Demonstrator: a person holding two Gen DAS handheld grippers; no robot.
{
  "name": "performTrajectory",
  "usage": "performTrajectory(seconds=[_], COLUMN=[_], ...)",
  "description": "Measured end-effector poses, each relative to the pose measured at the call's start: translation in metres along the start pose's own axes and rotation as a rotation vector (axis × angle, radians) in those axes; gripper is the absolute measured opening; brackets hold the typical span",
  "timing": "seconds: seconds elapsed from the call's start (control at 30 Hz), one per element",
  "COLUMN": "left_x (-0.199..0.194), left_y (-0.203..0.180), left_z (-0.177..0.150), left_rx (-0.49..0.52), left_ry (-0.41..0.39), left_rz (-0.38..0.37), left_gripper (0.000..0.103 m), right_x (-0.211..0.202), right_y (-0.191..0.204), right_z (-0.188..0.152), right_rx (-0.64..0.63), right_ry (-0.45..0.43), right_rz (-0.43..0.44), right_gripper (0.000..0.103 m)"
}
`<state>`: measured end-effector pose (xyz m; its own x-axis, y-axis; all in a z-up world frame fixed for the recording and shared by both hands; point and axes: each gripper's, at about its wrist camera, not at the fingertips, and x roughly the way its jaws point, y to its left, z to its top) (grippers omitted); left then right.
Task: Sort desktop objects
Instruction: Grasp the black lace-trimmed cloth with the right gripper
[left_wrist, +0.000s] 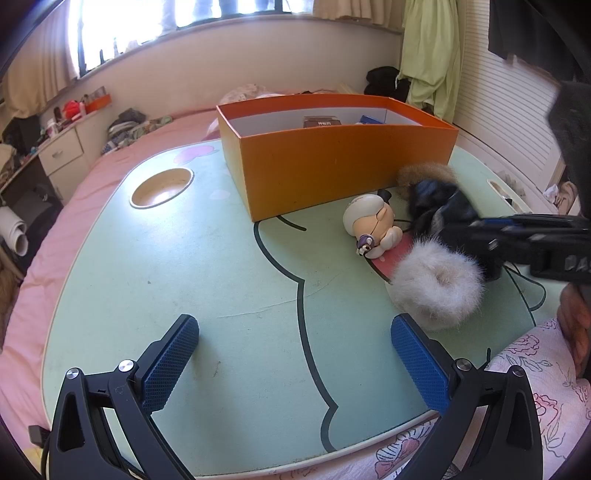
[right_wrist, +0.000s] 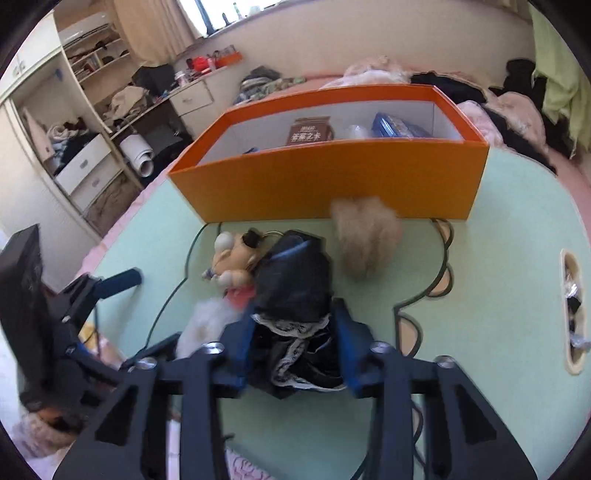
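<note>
A bedroom with a pink bed (left_wrist: 55, 229) and bright window is seen around a pale green lap table (left_wrist: 184, 280). An orange box (left_wrist: 332, 170) is set at the table's far side, just behind a tan pompom (right_wrist: 365, 236). A black lace-trimmed cloth (right_wrist: 295, 295) is pinched by the right gripper (right_wrist: 295, 332), beside a figurine (left_wrist: 373, 225) and white pompom (left_wrist: 436, 284). The left gripper (left_wrist: 295, 362) is held spread and empty, angled downward over the table.

On the worktop (left_wrist: 184, 280) stands one orange box (right_wrist: 332, 177), and before it lie one small doll figure (left_wrist: 373, 225), one black cloth bundle (right_wrist: 291, 280) and two fur pom-poms, one white (left_wrist: 436, 284) and one tan (right_wrist: 365, 236). Two cut-out holes are in the worktop: one round (left_wrist: 162, 186), one narrow (right_wrist: 572, 306).
</note>
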<state>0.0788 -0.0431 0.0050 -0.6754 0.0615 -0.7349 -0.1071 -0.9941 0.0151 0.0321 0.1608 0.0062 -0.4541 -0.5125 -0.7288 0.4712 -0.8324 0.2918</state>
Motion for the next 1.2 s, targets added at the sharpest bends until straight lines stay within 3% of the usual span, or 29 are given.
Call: performTrajectory(seconds=[0.1,0.2,0.37,0.43,0.47,0.5,0.6,0.93,1.07,1.13,1.2], left_x=[0.0,0.0,0.0,-0.001,-0.001,-0.001,-0.001,-0.009,-0.029,-0.046,-0.056], left_y=[0.0,0.0,0.0,-0.001,-0.001,-0.001,-0.001,-0.001,0.005,-0.001,-0.013], left_z=[0.0,0.0,0.0,0.0,0.0,0.0,0.0,-0.001,0.0,0.001,0.003], left_rx=[-0.001,0.0,0.0,0.003,0.003,0.003,0.003,-0.017,-0.017,0.022,0.083], left_ry=[0.0,0.0,0.0,-0.002,-0.002,-0.001,-0.002,-0.033,-0.154,-0.241,-0.28], left_rz=[0.0,-0.001,-0.001,0.001,0.001,0.001,0.0,-0.033,-0.082,-0.106,-0.139], left_gripper=[0.103,0.103,0.103,0.103,0.103,0.103,0.103,0.103,0.101,0.096,0.093], right_x=[-0.024,-0.046,-0.048,-0.042,-0.04,-0.037,-0.027,-0.03,-0.031,-0.031,-0.031], right_y=[-0.01,-0.012,-0.022,-0.03,-0.032,-0.032,-0.02,-0.024,-0.024,-0.023,-0.024], right_z=[-0.009,-0.024,-0.047,-0.052,-0.052,-0.053,-0.057,-0.062,-0.062,-0.062,-0.062], right_rx=[0.03,0.01,-0.015,-0.001,-0.004,-0.01,-0.091,-0.093,-0.093,-0.093,-0.093], right_ry=[-0.103,-0.159,-0.125,-0.114,-0.114,-0.103,-0.085,-0.089,-0.089,-0.089,-0.089], right_rz=[0.002,-0.066,-0.192,-0.192,-0.195,-0.217,-0.318,-0.305,-0.305,-0.305,-0.305], right_gripper=[0.035,0.035,0.038,0.061,0.087,0.099,0.101,0.102,0.102,0.102,0.102])
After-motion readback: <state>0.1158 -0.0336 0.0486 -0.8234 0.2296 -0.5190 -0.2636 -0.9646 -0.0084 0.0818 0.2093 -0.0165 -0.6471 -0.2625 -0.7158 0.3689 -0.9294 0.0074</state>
